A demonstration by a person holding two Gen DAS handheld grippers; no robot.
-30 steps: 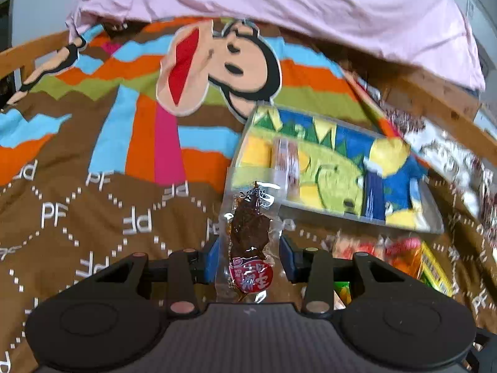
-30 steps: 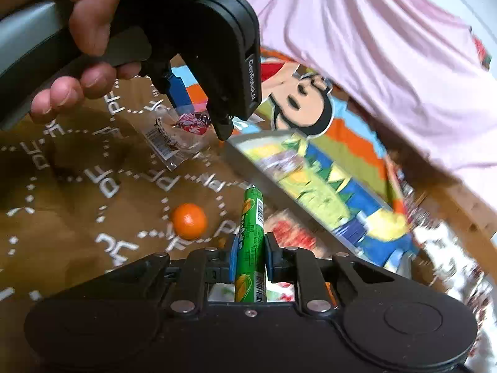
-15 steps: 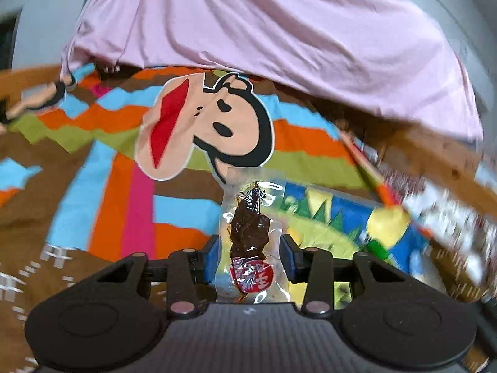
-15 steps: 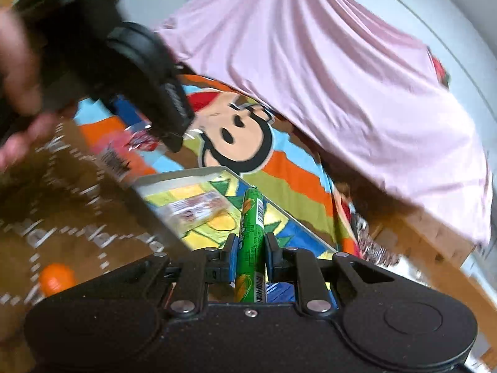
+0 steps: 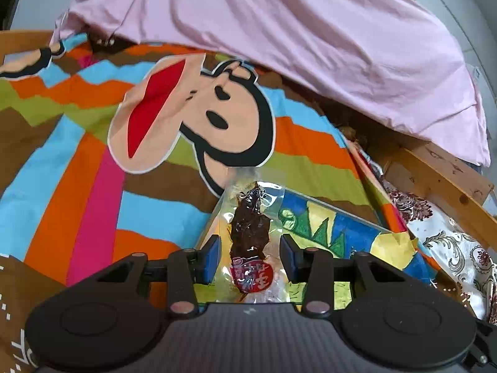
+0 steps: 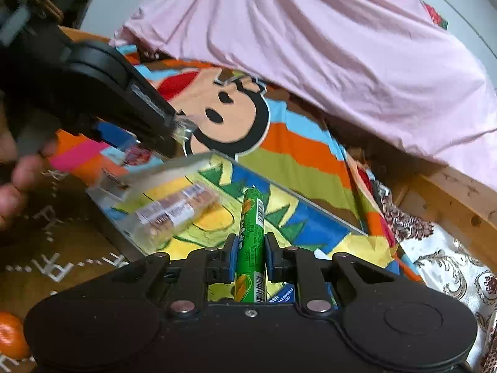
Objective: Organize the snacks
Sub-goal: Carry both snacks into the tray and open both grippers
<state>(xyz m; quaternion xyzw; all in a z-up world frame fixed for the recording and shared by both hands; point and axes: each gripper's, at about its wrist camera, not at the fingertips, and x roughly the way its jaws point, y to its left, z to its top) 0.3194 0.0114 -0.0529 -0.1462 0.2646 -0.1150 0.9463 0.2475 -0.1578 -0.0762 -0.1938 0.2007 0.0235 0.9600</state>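
My left gripper (image 5: 250, 256) is shut on a clear packet of dark dried meat with a red label (image 5: 250, 236) and holds it over the near-left corner of the clear tray (image 5: 335, 214), which has a colourful cartoon bottom. My right gripper (image 6: 250, 256) is shut on a green candy tube (image 6: 252, 233) and holds it above the tray (image 6: 298, 195). The left gripper (image 6: 139, 143) also shows in the right wrist view, over the tray's left corner. A wrapped brown snack bar (image 6: 177, 211) lies in the tray.
A striped monkey-print blanket (image 5: 93, 143) covers the bed. A pink sheet (image 5: 279, 31) lies at the back. A wooden frame (image 5: 441, 180) and floral cloth (image 5: 450, 248) are at the right. An orange ball (image 6: 11, 335) lies on the blanket at the lower left.
Both grippers have lifted and moved forward over the tray with their snacks still held. The orange ball has dropped to the view's lower left corner.
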